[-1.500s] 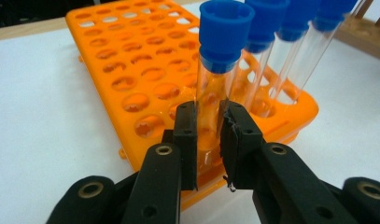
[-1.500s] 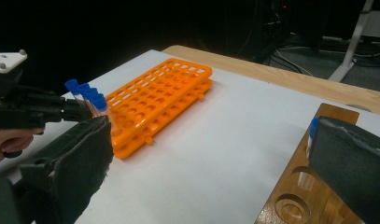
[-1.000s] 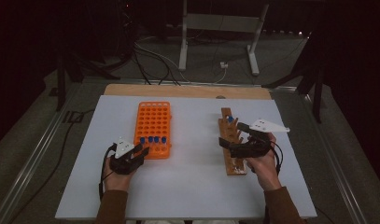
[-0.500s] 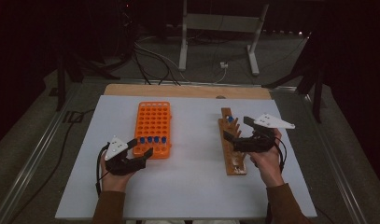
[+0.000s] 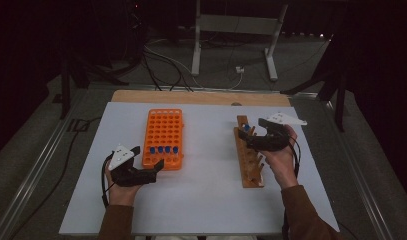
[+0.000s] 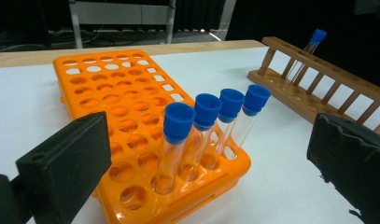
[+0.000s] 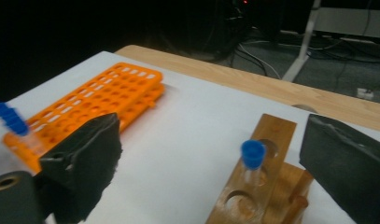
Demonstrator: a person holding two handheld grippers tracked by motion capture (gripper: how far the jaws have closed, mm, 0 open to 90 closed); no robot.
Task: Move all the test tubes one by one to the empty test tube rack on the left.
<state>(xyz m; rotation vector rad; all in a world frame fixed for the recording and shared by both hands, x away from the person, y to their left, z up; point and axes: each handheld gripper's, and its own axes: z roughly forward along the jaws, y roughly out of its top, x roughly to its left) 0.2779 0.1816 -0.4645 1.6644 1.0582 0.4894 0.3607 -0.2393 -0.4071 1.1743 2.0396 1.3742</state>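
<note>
An orange tube rack (image 5: 163,130) holds several blue-capped tubes (image 5: 163,149) in its near row. My left gripper (image 5: 150,156) hovers just left of that row; its jaws have just been opening and stand open, empty. In the left gripper view the tubes (image 6: 204,121) stand upright ahead of the left gripper (image 6: 208,140). One blue-capped tube (image 5: 246,127) stands at the far end of a wooden rack (image 5: 251,165). My right gripper (image 5: 254,132) is beside it. Its jaws have just been closing a little, and the tube (image 7: 252,156) stands between them untouched.
The racks sit on a white tabletop (image 5: 206,195) with a wooden strip (image 5: 191,97) along its far edge. A bare stretch of table separates the two racks. Beyond the table, cables (image 5: 166,60) and a metal stand (image 5: 231,30) sit on the dark floor.
The left jaws have gone from nearly shut to wide apart beside the orange rack. The right hand has slid away from me along the wooden rack, up to the lone tube.
</note>
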